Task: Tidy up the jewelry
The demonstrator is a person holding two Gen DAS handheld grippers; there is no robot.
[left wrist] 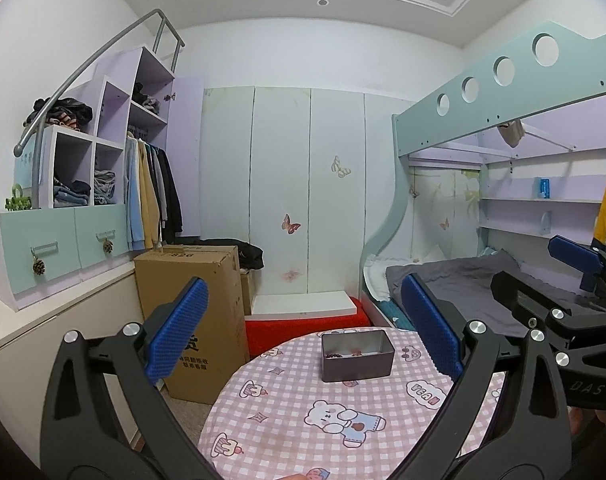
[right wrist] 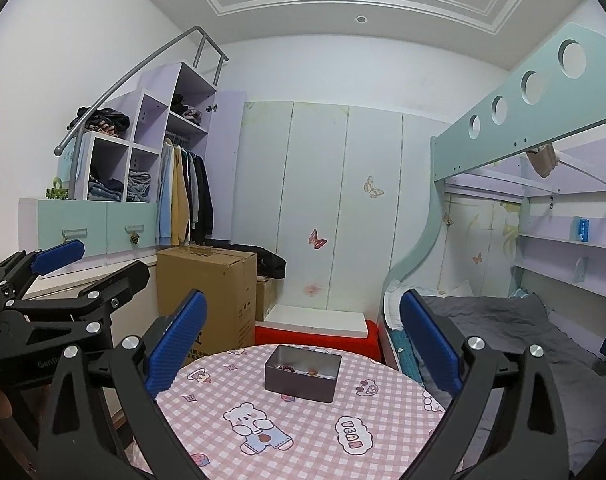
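A dark grey open box [left wrist: 357, 355] stands near the far edge of a round table with a pink checked cloth [left wrist: 295, 420]. Dark beads and small bits of jewelry lie inside it. It also shows in the right wrist view [right wrist: 302, 373]. My left gripper [left wrist: 305, 326] is open and empty, held above the table short of the box. My right gripper [right wrist: 303, 338] is open and empty too, above the table [right wrist: 295, 432]. Each gripper shows at the edge of the other's view, the right gripper [left wrist: 543, 276] and the left gripper [right wrist: 91, 268].
A cardboard carton [left wrist: 195, 316] stands on the floor left of the table. A red stool [left wrist: 303, 328] sits behind it. A bunk bed with grey bedding [left wrist: 483, 280] is at the right. Cupboards and hanging clothes [left wrist: 151, 196] fill the left wall.
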